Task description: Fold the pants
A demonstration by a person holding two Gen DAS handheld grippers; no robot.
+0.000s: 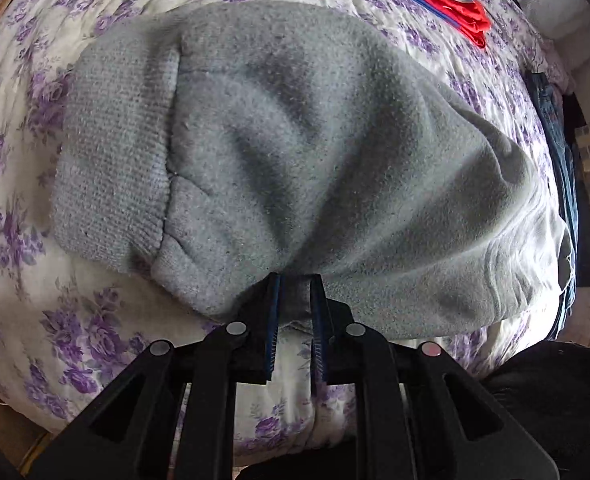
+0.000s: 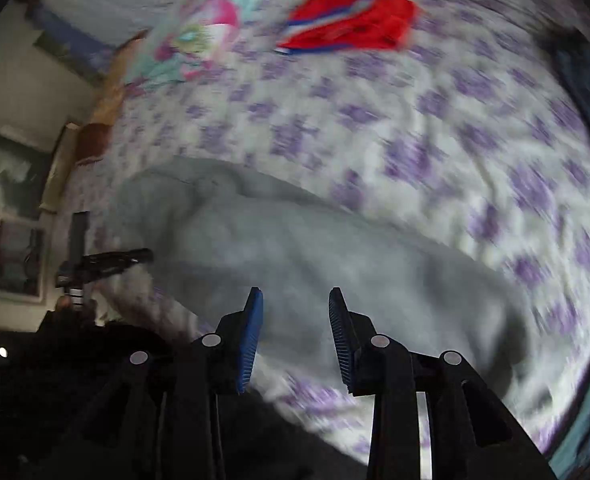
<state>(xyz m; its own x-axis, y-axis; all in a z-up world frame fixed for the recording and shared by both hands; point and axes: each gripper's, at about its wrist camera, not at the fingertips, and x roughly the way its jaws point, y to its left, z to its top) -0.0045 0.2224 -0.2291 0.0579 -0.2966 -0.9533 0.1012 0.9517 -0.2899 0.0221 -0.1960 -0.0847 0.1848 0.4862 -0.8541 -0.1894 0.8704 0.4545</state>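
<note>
Two claws work a pair of grey fleece pants (image 1: 295, 152) lying bunched on the floral bed (image 1: 95, 340), seemingly doubled over already with smoothing and perhaps a final fold left. The left claw (image 1: 295, 292) pinches the near fabric edge, its ribbed cuff (image 1: 111, 160) visible only from that side. The right claw (image 2: 295, 300) hangs wide and empty in a blurred view, which alone shows a pink-and-teal cloth (image 2: 207, 28) beside the red garment (image 2: 351, 20).

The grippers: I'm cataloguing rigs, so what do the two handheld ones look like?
Both look alike. The left gripper and right gripper have matte black angular linkage arms with triangular cut-outs and round silver-grey pivot pins. Their jaws carry ribbed blue pads. One left-gripper pin looks pinkish. No cables, markings or sleeves show.
</note>
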